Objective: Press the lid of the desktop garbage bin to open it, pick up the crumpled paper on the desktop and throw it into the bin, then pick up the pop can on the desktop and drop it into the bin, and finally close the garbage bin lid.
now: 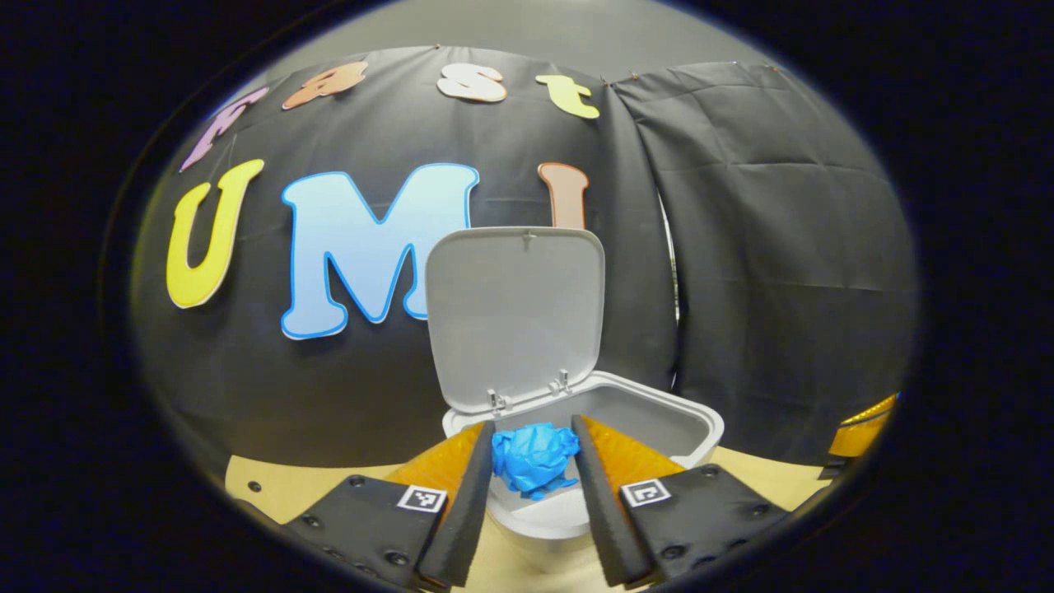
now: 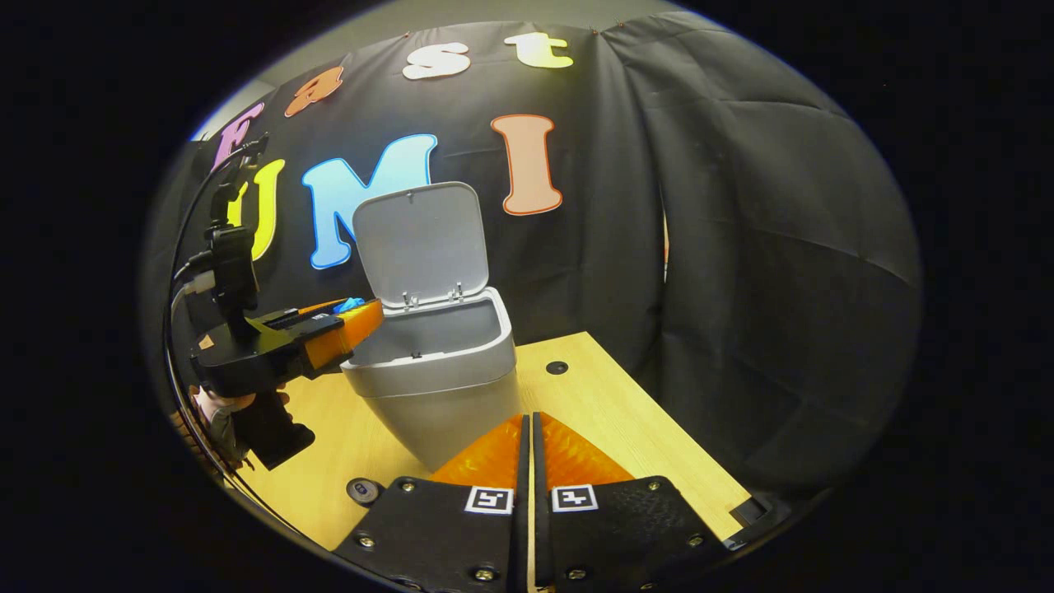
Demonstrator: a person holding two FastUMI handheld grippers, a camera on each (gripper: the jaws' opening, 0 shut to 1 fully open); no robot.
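The grey desktop bin [image 1: 677,422] stands open, its lid [image 1: 515,317] upright at the back. My left gripper [image 1: 533,430] is shut on the blue crumpled paper [image 1: 535,459], holding it over the bin's near rim. In the right gripper view the bin [image 2: 440,387] stands on the wooden desk, lid [image 2: 420,243] raised. The left gripper [image 2: 362,319], held by a hand, reaches the bin's left rim with the blue paper [image 2: 350,305] peeking above its fingers. My right gripper [image 2: 531,422] is shut and empty, low in front of the bin.
The wooden desk [image 2: 626,428] runs to the right of the bin, with a round hole [image 2: 557,367] in it. A small round thing [image 2: 362,491] lies on the desk near the front left; I cannot tell what it is. Black cloth walls close the back and right.
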